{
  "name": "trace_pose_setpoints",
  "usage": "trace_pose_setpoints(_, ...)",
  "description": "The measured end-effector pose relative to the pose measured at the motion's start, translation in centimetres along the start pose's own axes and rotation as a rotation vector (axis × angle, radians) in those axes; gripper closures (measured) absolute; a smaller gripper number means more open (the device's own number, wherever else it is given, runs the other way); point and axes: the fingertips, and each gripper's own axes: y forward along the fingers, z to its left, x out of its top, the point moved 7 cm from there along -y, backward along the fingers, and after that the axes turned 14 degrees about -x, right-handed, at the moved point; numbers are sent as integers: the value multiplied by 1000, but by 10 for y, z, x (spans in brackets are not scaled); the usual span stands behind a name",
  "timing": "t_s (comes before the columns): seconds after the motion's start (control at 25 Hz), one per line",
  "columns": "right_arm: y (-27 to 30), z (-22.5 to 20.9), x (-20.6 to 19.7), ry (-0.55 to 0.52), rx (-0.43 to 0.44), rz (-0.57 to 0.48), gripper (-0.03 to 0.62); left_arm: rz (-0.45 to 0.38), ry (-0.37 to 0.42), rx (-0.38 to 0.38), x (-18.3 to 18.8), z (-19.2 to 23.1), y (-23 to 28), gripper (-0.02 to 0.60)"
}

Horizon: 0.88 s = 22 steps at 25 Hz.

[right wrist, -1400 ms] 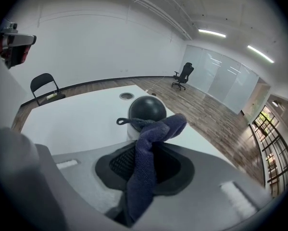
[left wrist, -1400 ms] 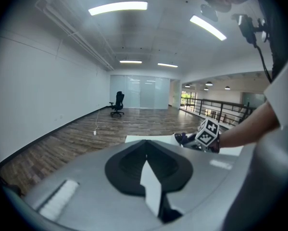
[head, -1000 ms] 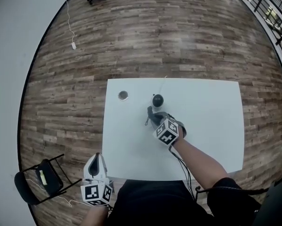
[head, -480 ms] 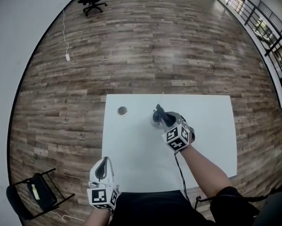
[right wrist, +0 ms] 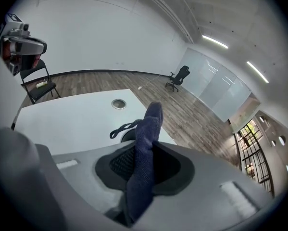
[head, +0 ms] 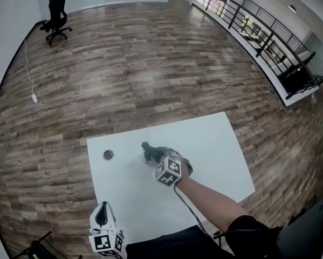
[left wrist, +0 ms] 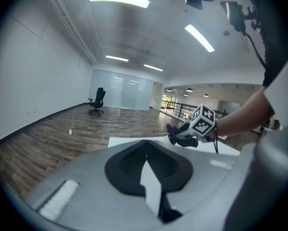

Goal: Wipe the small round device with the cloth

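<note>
Blue cloth (right wrist: 144,143): dark and ribbed; pinched between the right gripper's pads; its free end stood up past the tips
Right gripper (head: 155,155): jaws pressed on the cloth; held over the white table (head: 215,144); pointed down and away from the person; marker cube at the wrist end
Small round device (right wrist: 128,135): black; sat on the table just beyond the right gripper's tips; partly hidden behind the cloth; a thin black loop (right wrist: 120,128) lay against its side
Left gripper (left wrist: 146,142): jaw tips together with nothing between them; held low at the table's near left corner; well apart from the right gripper, which showed ahead of it and to its right
Silver disc (head: 108,155): flat on the table; left of the right gripper's tips; ahead of the left gripper
Wood floor (head: 150,63): brown planks all round the table
Office chair (head: 56,15): black; far beyond both grippers, near the wall
</note>
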Motion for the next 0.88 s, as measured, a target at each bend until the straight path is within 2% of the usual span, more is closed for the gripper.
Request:
trace_pose_setpoints(0.48,-16,2,-4,-56,22,54,516,-17,-18,-75,6,-8,20,575)
trace_pose_setpoints(0.68,-16,10,-4,-79,57,63,516,-18,-14,-84,5,-9,25,575)
trace_pose_setpoints(0.88,-13,29,-13,-120,119,79,516,-10,-35,-62,-1,-14,19,575)
